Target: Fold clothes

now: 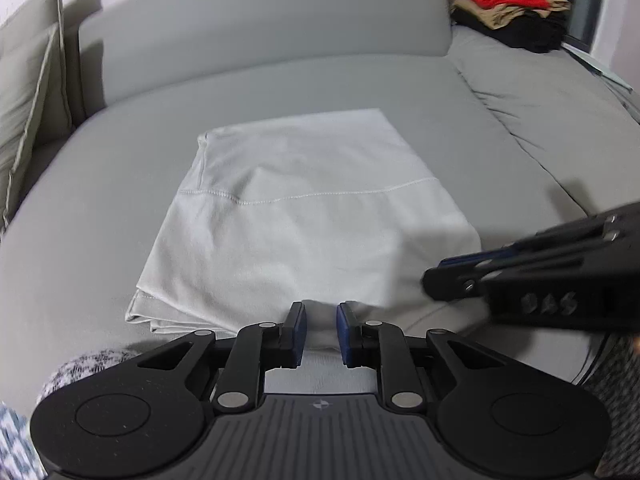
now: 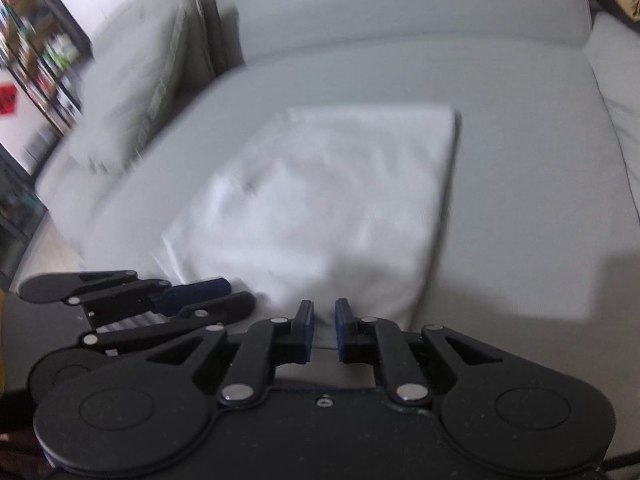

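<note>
Left gripper sits at the near edge of the folded white garment, its blue-padded fingers parted with a narrow gap; a fold of the white fabric stands in that gap, but contact with the pads cannot be confirmed. Right gripper is positioned just beside the left one, at the same near edge, fingers likewise slightly apart with white cloth visible between them; its view is motion-blurred, so a grip cannot be confirmed either. In the left wrist view the right gripper enters from the right, its tip at the garment's near right corner.

Ahead of both grippers, the garment lies flat on the grey sofa seat, a stitched seam running across its middle. Beyond it stands the backrest. Far ahead and right, a stack of clothes topped in red rests on the sofa. Ahead and left lies a cushion.
</note>
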`<state>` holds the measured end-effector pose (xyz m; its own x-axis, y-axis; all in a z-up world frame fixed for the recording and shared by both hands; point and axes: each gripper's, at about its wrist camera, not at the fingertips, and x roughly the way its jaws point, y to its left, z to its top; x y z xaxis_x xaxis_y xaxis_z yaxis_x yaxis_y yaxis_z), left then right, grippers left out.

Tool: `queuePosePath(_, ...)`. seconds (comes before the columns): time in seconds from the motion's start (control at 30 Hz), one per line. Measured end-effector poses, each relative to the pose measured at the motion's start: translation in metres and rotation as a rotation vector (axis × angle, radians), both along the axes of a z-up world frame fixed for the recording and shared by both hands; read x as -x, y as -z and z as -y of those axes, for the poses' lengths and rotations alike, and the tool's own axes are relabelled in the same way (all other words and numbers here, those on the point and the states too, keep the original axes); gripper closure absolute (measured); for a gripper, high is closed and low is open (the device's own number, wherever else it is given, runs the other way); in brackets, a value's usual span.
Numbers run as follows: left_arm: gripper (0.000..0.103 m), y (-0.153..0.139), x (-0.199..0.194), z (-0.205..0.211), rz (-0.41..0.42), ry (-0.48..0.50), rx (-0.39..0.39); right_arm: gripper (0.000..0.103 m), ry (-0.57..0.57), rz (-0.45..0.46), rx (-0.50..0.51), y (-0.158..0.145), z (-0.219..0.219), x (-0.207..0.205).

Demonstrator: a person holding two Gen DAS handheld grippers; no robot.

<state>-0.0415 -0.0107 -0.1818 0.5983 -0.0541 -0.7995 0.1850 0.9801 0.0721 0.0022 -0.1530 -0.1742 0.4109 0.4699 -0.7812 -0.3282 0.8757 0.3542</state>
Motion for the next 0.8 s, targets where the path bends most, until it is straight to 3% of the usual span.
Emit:
queuePosePath(0.23,0.085,-0.012,0.016,-0.029,-0.062,-0.037,0.101,0.095,-0.022,-0.062,-0.007,-0.009,0.027,0.025)
queuePosePath(0.3,0.084,-0.022,0.020,-0.045,-0.023,-0.068,0.118,0.091,0.001,-0.063,-0.043,-0.015,0.037,0.027)
queuePosePath(0.37,0.083,-0.034,0.019,-0.064,0.030,-0.118,0.130,0.082,0.054,-0.054,-0.116,-0.022,0.049,0.023)
queuePosePath(0.43,0.069,-0.043,0.016,-0.084,0.078,-0.179,0.135,0.059,0.117,-0.053,-0.194,-0.028,0.062,0.015)
queuePosePath(0.47,0.061,-0.044,0.011,-0.093,0.089,-0.215,0.138,0.053,0.156,-0.064,-0.230,-0.028,0.068,0.009)
queuePosePath(0.5,0.059,-0.046,0.007,-0.103,0.099,-0.252,0.141,0.047,0.192,-0.079,-0.259,-0.025,0.073,0.003)
queuePosePath(0.67,0.054,-0.029,-0.025,-0.139,0.041,-0.355,0.218,0.045,0.319,-0.200,-0.396,0.004,0.083,-0.024)
queuePosePath(0.8,0.050,-0.013,-0.047,-0.157,-0.037,-0.362,0.367,0.045,0.377,-0.281,-0.466,0.027,0.083,-0.039)
